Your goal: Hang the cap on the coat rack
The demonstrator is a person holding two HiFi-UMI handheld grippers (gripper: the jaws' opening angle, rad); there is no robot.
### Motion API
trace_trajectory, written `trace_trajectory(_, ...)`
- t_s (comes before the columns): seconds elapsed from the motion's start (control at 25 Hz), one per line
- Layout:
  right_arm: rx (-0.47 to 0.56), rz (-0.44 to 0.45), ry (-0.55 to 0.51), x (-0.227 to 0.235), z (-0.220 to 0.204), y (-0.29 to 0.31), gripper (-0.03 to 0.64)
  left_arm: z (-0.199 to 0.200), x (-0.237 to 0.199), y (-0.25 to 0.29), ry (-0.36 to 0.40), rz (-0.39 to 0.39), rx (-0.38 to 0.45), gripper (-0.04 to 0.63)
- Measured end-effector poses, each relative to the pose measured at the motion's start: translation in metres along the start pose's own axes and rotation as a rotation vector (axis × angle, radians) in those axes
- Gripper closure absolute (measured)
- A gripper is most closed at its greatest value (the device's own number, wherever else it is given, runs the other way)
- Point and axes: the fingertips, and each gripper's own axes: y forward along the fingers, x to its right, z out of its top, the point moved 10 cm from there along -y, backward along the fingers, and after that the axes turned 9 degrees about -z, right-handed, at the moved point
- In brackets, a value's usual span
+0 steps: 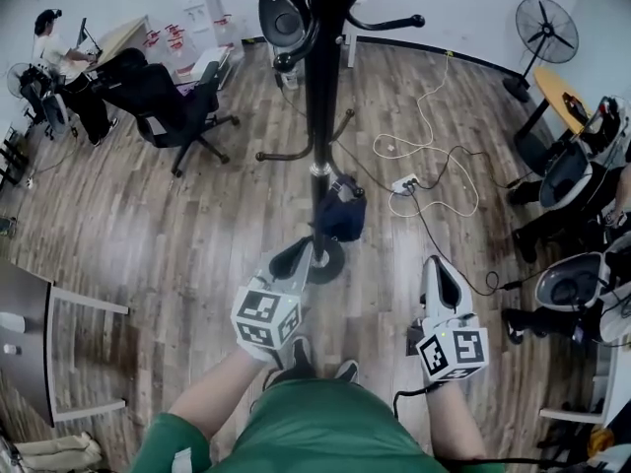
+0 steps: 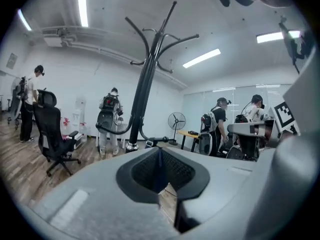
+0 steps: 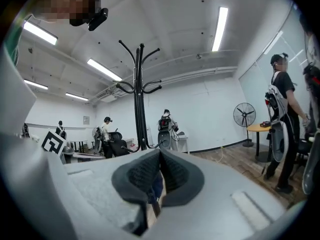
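Head view: dark blue cap (image 1: 340, 215) on wood floor (image 1: 197, 244), against foot of coat rack (image 1: 323, 87). Left gripper (image 1: 293, 256) low, just short of cap; right gripper (image 1: 441, 269) well apart.

Left gripper view: jaws pressed together, nothing gripped, rack ahead.

Right gripper view: jaws likewise closed, empty.

Both grippers held low in front of the body, jaws closed.

In the head view the left gripper (image 1: 299, 254) sits at about 6 o'clock of centre and points toward 1 o'clock. Its marker cube (image 1: 264, 315) is nearest the body and the bare left forearm (image 1: 212, 392) trails toward 7 o'clock. The right gripper (image 1: 442, 269) sits at about 4 o'clock and points toward 12 o'clock, on the right forearm (image 1: 455, 417). In each gripper view the two dark pads meet at the tips.
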Motion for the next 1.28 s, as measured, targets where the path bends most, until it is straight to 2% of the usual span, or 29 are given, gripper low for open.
trace_trajectory(0.24,0.063,0.029,-0.023,-0.016,0.028,-0.008,0.615,0.039,0.011,-0.038,0.041,0.004,0.114,0.584)
trace_trajectory(0.44,0.113,0.054,-0.050,-0.030,0.046,-0.009,0.615,0.057,0.018,-0.052,0.095,0.004,0.165,0.584)
trace_trajectory(0.6,0.150,0.064,-0.081,-0.036,0.059,-0.016,0.615,0.067,0.024,-0.058,0.109,-0.006,0.194,0.584)
trace_trajectory(0.96,0.204,0.060,-0.147,-0.041,0.070,-0.027,0.615,0.070,0.027,-0.059,0.111,-0.005,0.205,0.584)
trace_trajectory(1.28,0.218,0.066,-0.156,-0.041,0.070,-0.027,0.615,0.073,0.028,-0.058,0.119,-0.006,0.216,0.584)
